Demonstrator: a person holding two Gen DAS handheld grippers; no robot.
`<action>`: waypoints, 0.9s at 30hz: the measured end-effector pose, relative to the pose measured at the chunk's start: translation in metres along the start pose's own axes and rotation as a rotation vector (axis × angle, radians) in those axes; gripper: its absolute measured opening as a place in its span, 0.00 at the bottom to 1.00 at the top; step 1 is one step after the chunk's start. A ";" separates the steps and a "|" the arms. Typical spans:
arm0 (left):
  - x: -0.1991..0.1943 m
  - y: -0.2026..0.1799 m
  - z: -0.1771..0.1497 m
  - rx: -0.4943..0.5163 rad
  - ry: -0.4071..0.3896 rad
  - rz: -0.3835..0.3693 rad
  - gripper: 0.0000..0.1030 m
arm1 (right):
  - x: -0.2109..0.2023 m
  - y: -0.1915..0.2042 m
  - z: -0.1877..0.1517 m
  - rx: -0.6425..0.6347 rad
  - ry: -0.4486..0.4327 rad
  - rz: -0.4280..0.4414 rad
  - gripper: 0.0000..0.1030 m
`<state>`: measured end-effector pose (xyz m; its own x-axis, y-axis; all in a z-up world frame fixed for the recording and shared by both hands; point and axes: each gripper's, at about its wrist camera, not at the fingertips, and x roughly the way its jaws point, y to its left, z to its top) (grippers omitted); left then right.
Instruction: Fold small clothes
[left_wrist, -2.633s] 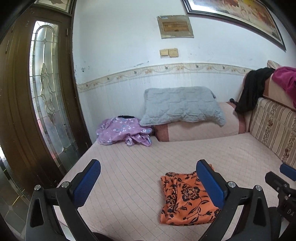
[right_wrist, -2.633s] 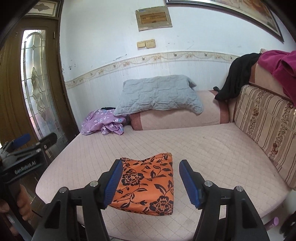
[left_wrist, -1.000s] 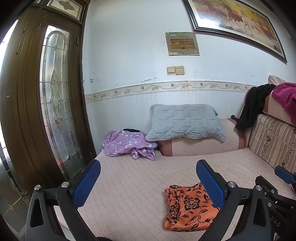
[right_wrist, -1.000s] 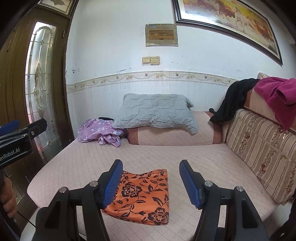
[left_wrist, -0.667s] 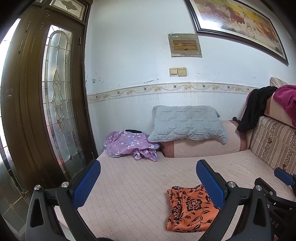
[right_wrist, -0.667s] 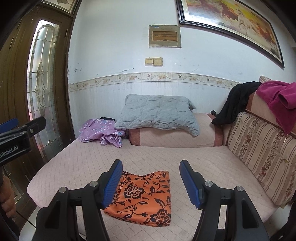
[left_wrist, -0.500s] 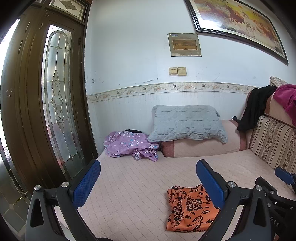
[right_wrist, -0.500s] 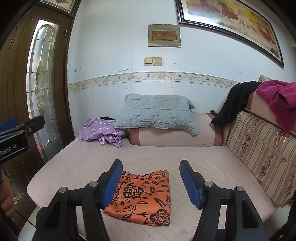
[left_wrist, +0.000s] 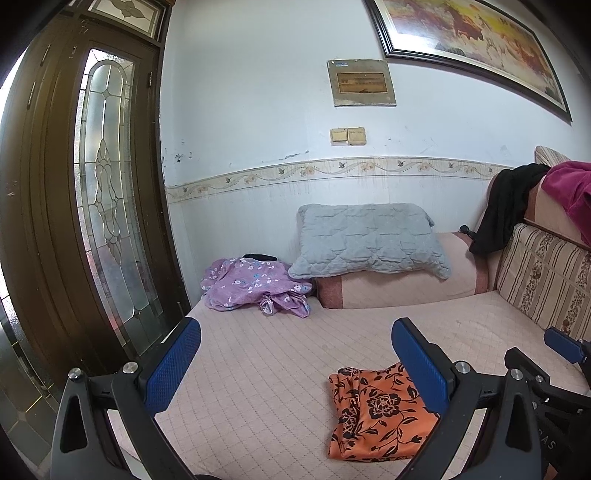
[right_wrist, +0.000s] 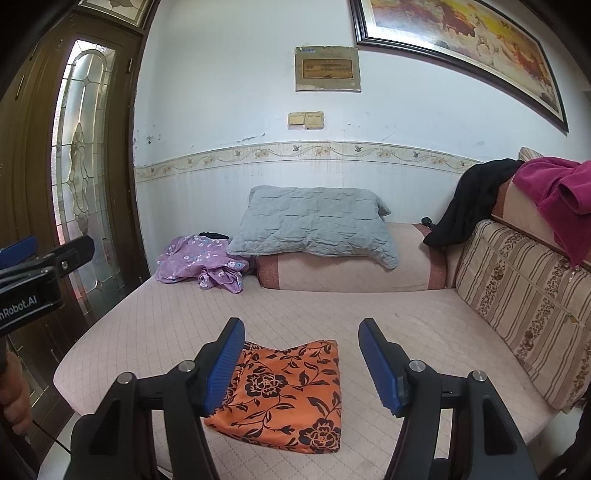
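The orange cloth with black flower print (right_wrist: 286, 391) lies folded flat on the pink quilted bed (right_wrist: 424, 332). Both the left gripper (left_wrist: 295, 363) and right gripper (right_wrist: 301, 365) hover with jaws apart, empty.

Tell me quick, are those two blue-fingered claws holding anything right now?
Left gripper: open, holding nothing.
Right gripper: open, holding nothing; the folded orange cloth with black flowers lies loose on the pink quilted bed.

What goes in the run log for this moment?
orange floral cloth: folded, flat on bed | left tool: open, empty | right tool: open, empty | purple garment: unfolded
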<state>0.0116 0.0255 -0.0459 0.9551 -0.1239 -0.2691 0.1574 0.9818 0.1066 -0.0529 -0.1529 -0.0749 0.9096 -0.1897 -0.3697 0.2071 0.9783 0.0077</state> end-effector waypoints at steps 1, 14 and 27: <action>0.001 0.000 0.000 0.001 0.001 0.000 1.00 | 0.001 0.000 0.000 0.000 0.001 0.000 0.66; 0.008 0.004 0.000 -0.005 0.013 -0.005 1.00 | 0.013 0.004 -0.001 -0.005 0.019 -0.009 0.66; 0.021 0.012 -0.005 -0.026 0.031 0.003 1.00 | 0.026 0.014 -0.003 -0.018 0.035 -0.001 0.66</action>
<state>0.0319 0.0357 -0.0548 0.9472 -0.1169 -0.2986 0.1478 0.9855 0.0829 -0.0272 -0.1439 -0.0872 0.8959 -0.1884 -0.4022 0.2017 0.9794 -0.0094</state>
